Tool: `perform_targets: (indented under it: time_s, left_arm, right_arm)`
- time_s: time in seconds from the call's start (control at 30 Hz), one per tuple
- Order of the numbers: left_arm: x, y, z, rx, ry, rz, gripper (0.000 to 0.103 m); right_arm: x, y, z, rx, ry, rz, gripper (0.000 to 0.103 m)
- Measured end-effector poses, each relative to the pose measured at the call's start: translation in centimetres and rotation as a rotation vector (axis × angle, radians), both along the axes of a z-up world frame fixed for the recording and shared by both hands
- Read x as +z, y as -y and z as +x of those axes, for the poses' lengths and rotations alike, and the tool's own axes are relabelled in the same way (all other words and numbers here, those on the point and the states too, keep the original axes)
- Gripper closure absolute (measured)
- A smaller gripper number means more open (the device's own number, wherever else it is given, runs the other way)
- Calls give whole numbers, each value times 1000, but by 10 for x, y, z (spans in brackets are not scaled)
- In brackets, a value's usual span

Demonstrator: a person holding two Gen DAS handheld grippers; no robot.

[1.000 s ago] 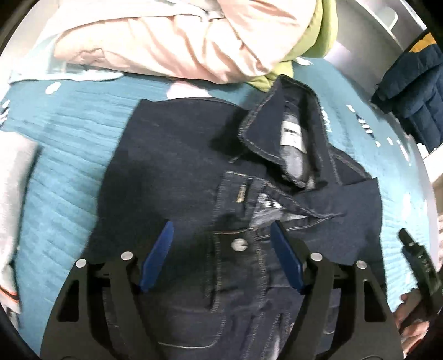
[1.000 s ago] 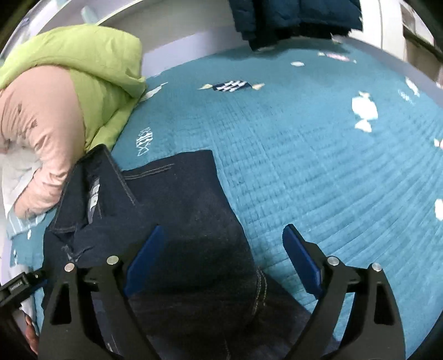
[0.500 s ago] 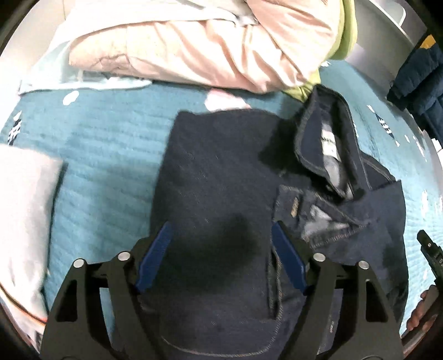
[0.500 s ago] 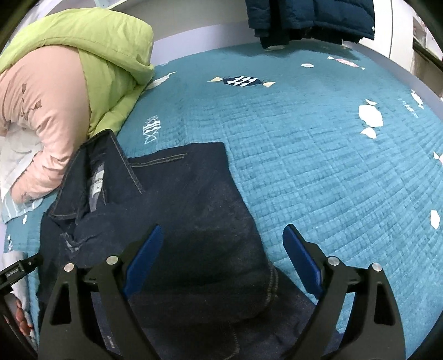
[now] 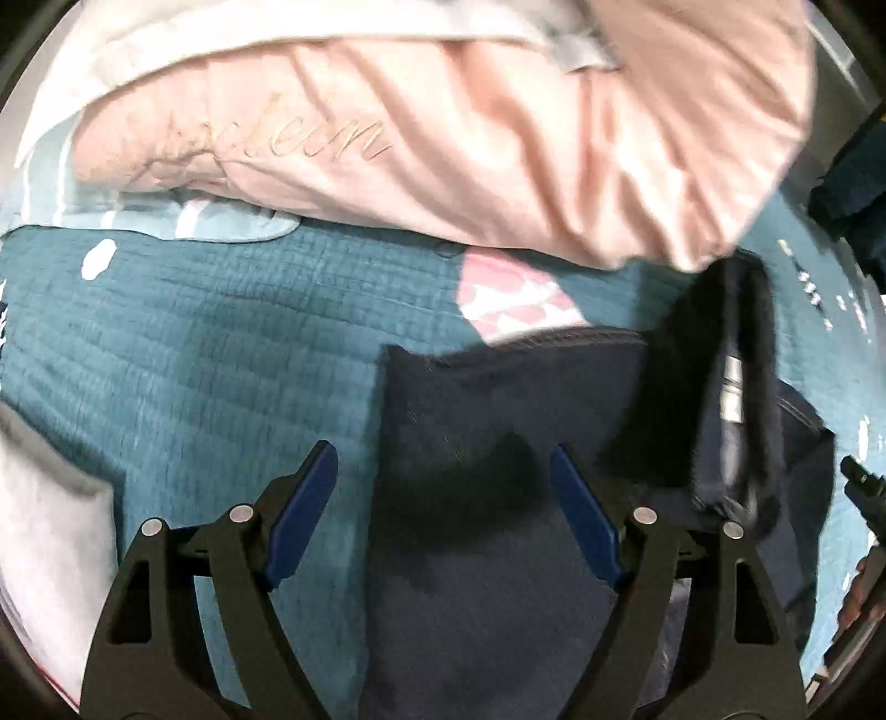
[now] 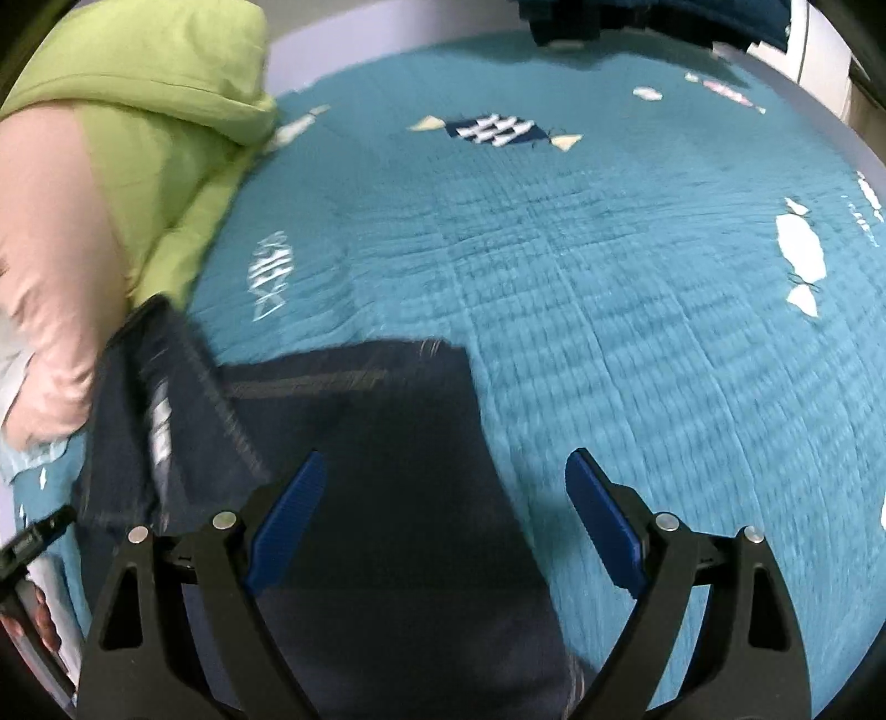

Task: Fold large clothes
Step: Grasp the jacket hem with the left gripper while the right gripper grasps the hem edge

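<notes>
One denim jacket [image 5: 498, 554], two tongs [image 5: 443, 515] [image 6: 446, 515], one bedspread [image 6: 609, 277].

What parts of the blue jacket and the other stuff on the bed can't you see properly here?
- Denim jacket, left wrist view: its bottom is cut off by the picture's edge and covered by the left gripper.
- Collar label, right wrist view: words smeared by blur.
- Pink garment, left wrist view: the stitched word is too blurry to read.
- Dark coat, right wrist view: cut off by the top edge.
</notes>
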State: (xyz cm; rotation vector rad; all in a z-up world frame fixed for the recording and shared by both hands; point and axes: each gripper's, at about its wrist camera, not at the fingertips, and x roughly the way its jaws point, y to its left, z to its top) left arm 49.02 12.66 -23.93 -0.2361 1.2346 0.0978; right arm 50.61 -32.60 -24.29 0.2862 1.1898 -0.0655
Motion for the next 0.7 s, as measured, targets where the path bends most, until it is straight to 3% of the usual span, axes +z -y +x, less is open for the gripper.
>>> perform_targets:
  time_s: [0.03, 0.07, 0.13, 0.23, 0.3, 0.33, 0.43, 0.6, 0.7]
  left_arm:
    - [-7, -4, 6, 11, -18, -24, 25]
    - [-19, -11, 12, 54, -48, -62, 39]
    - [-31, -19, 16, 108, -57, -108, 41]
    - [-24, -12, 14, 38, -14, -69, 58]
    - [-21, -15, 11, 34, 8, -82, 73]
    - [-20, -21, 8, 57, 15, -116, 76]
    - [-19, -37, 3, 129, 13, -215, 81]
    - [-3, -27, -1, 55, 40, -147, 92]
    - [9, -20, -3, 46, 51, -133, 92]
  right_arm:
    - [-7, 0, 11, 7, -38, -17, 18]
    - [-14, 2, 21, -9, -65, -43, 18]
    - [-28, 2, 34, -12, -119, -34, 18]
    - [-38, -6, 37, 15, -135, -59, 29]
    - [-33, -14, 32, 46, -90, -45, 50]
    - [-30, -18, 27, 52, -70, -42, 65]
    - [-25, -24, 19, 46, -44, -84, 77]
    - [-11, -18, 5, 22, -10, -89, 86]
    - [-5, -26, -2, 65, 8, -193, 88]
